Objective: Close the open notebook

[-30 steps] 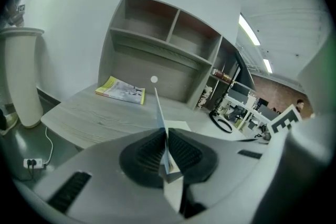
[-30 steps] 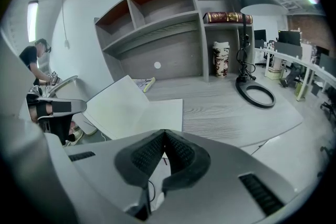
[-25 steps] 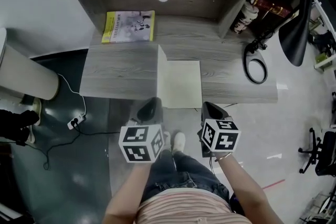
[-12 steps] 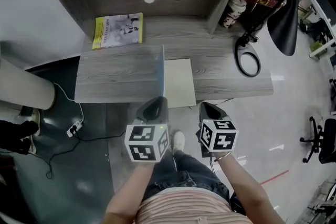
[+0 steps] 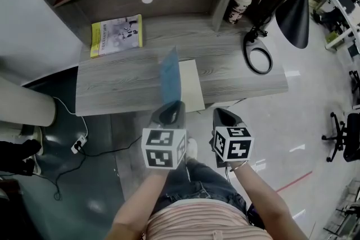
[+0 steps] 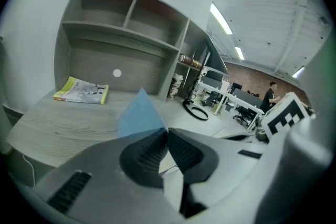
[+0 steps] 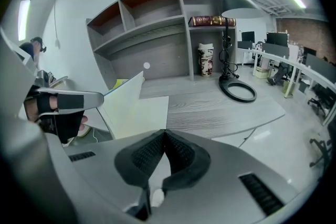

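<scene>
The left claw (image 6: 167,131) is pinched tight on the near lower corner of the notebook's blue cover (image 6: 139,113); the cover stands close to upright, rising straight ahead of that claw's tips. The rest of the notebook (image 5: 192,86) lies flat on the bench (image 5: 124,87); its bare white page sits just ahead of the left claw and a little to its right, reaching the bench's near edge. The right claw (image 7: 164,134) has its jaws closed together on nothing; it hangs just short of the bench edge, with the notebook ahead of it and to its left.

From where I stand, the worry is that corner hold. The claw has only a small bite of a thin cover, so I'd guess a quick swing to the right could pull the corner out of the pads; the cover might then drop open to the left instead of down over the page. A hard twist could crease the corner. Nothing pins the notebook down, and its near edge sits at the bench's lip; if the left claw drags the cover rather than turning it, the whole book may slide toward the claw and tip off. The right claw looks near enough to steady the page; closed as it is, it could equally knock the book askew.
</scene>
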A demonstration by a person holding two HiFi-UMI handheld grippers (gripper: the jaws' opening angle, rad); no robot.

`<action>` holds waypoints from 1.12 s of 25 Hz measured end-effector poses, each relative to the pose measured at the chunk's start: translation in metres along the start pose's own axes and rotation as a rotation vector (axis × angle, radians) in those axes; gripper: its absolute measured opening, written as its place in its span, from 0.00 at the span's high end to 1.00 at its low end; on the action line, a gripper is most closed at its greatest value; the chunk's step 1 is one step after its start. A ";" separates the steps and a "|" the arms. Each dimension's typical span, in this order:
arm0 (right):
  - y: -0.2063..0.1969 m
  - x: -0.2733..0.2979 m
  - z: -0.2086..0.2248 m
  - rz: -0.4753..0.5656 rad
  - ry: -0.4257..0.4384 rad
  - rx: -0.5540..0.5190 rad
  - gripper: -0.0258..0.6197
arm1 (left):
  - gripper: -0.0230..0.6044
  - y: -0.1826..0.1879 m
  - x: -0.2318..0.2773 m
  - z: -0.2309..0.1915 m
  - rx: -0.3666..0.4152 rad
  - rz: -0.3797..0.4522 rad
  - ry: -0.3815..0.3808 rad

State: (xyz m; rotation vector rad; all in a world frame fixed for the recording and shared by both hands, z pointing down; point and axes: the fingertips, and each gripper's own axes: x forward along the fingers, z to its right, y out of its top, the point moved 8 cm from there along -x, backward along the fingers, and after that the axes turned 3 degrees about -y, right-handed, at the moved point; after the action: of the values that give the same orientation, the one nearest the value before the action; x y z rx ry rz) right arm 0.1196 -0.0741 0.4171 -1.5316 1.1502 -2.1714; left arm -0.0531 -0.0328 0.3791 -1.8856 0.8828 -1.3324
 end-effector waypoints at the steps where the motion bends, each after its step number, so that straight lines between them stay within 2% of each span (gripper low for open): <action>1: -0.001 -0.001 0.001 -0.003 -0.005 0.001 0.95 | 0.92 0.000 0.002 0.002 0.006 -0.005 -0.007; 16: -0.019 -0.007 0.015 -0.031 -0.071 0.062 0.95 | 0.92 -0.009 0.035 0.019 0.065 -0.084 -0.089; 21: -0.025 -0.009 0.021 -0.039 -0.096 0.084 0.95 | 0.92 -0.014 0.045 0.027 0.123 -0.104 -0.094; 28: -0.035 -0.012 0.029 -0.048 -0.124 0.116 0.95 | 0.92 -0.025 0.060 0.034 0.165 -0.151 -0.104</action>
State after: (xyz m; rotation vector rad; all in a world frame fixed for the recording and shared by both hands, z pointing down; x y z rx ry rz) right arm 0.1581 -0.0570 0.4378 -1.6328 0.9409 -2.1002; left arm -0.0013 -0.0641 0.4211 -1.9028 0.5698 -1.3380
